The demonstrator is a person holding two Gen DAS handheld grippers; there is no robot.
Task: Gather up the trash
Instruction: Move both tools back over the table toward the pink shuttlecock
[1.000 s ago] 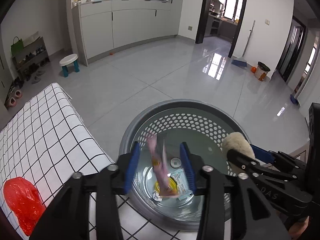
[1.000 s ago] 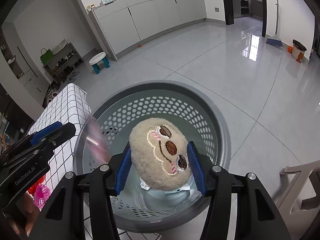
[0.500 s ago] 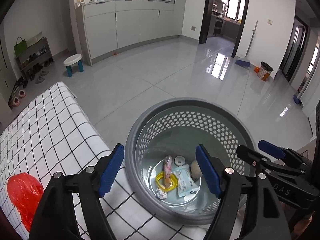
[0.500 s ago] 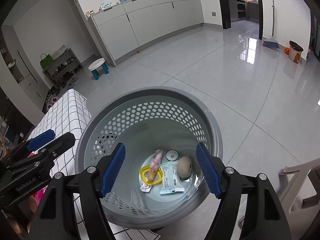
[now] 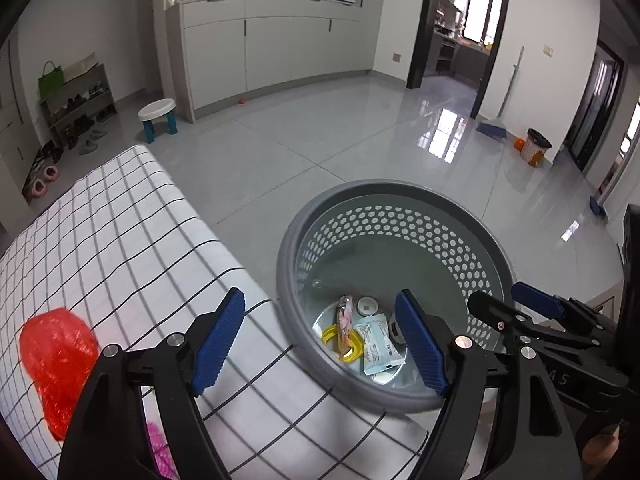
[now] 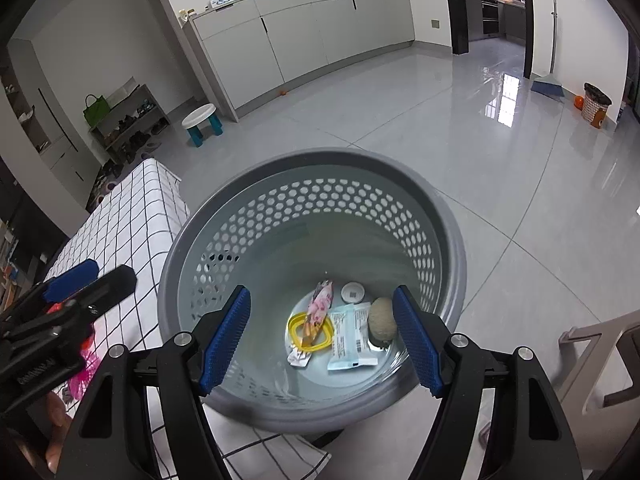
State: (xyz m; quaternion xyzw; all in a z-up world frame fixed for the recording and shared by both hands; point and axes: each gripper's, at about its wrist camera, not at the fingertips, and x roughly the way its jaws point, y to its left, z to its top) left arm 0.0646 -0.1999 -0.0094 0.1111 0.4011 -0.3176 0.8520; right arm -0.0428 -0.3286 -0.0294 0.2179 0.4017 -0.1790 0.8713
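Trash in the perforated grey basket (image 6: 448, 216): pink wrapper (image 6: 320, 308) and plush toy (image 6: 382, 320) lie below my right gripper (image 6: 322, 340), jaws just spread, empty; left gripper (image 5: 320, 344) likewise, beside a red bag (image 5: 56, 356) for collecting next

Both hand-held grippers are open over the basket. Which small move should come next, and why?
Probably swing the left hand-held gripper toward the red bag on the checked cloth: it holds nothing, and that bag lies outside the basket.
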